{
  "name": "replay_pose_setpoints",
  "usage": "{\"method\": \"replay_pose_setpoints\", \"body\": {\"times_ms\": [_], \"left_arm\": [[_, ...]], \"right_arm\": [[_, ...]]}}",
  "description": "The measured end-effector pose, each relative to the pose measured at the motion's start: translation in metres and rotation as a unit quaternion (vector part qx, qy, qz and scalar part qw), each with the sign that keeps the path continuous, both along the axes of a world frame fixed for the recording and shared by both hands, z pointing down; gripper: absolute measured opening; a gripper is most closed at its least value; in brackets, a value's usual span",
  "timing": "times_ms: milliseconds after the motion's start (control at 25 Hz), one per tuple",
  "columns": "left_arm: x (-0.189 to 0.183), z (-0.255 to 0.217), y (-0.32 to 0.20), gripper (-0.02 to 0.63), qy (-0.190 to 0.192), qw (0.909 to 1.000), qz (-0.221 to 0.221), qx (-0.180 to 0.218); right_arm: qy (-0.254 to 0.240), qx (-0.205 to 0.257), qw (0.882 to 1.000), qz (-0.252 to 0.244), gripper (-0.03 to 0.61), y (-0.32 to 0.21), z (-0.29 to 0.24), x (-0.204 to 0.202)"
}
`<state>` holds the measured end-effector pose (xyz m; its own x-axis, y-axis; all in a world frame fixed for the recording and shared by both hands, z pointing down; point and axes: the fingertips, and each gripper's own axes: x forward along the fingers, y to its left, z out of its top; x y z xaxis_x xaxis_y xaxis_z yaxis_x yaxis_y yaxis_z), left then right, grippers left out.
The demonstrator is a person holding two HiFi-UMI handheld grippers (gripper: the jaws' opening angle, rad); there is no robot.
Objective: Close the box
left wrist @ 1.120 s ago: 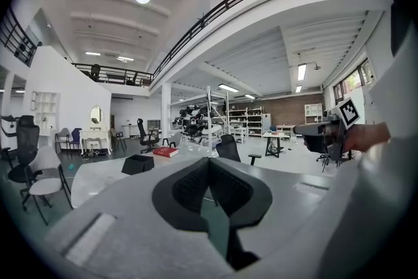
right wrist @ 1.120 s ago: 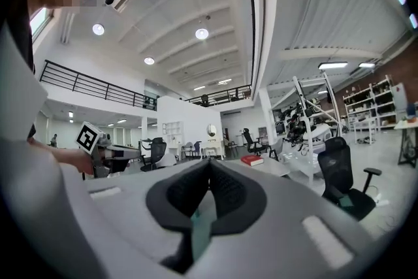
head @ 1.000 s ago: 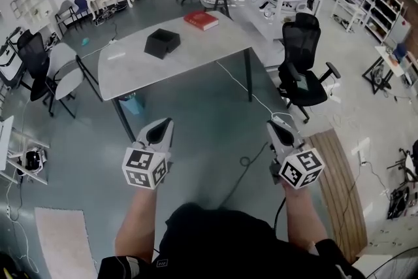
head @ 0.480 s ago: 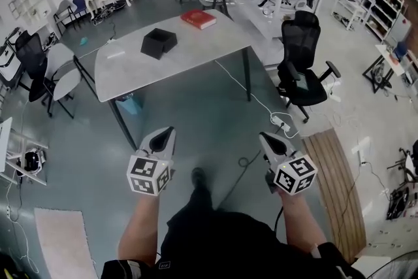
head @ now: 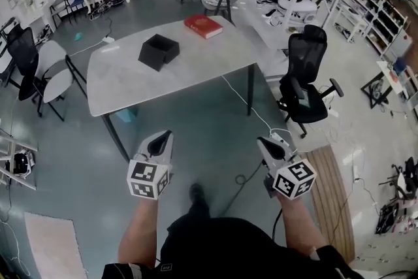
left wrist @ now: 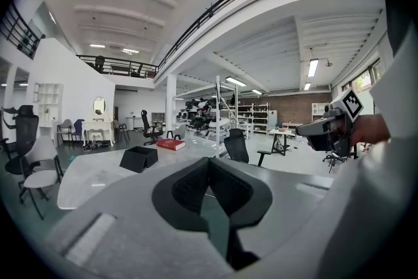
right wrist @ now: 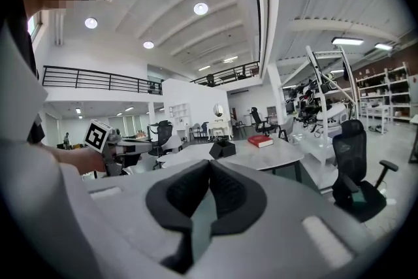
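The left tool and right tool were both shut tight, holding nothing. The small black box sat on the grey tabletop far ahead of them, so stepping close probably came first.

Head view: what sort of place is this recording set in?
Probably an open-plan lab or workshop: storage shelves along one side, a swivel office chair beside a grey work table, and a railed mezzanine overhead.

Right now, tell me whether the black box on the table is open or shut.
Open, apparently: the black box shows a rim around a dark hollow top, though it is too small to be sure.
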<state>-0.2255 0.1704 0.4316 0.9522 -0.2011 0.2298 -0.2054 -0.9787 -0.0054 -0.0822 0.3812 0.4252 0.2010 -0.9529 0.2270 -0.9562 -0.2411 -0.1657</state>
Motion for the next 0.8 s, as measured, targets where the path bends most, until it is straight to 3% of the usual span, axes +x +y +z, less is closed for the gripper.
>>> {"method": "replay_pose_setpoints", "body": {"times_ms": [360, 800], "left_arm": [[0.063, 0.006, -0.133, 0.006, -0.001, 0.9998, 0.001, -0.019], [0.079, 0.024, -0.199, 0.006, -0.009, 0.9986, -0.019, -0.049]], "right_arm": [[-0.015, -0.028, 0.999, -0.024, 0.003, -0.151, 0.002, 0.054], [-0.020, -0.046, 0.998, -0.042, 0.003, -0.221, 0.009, 0.090]]}}
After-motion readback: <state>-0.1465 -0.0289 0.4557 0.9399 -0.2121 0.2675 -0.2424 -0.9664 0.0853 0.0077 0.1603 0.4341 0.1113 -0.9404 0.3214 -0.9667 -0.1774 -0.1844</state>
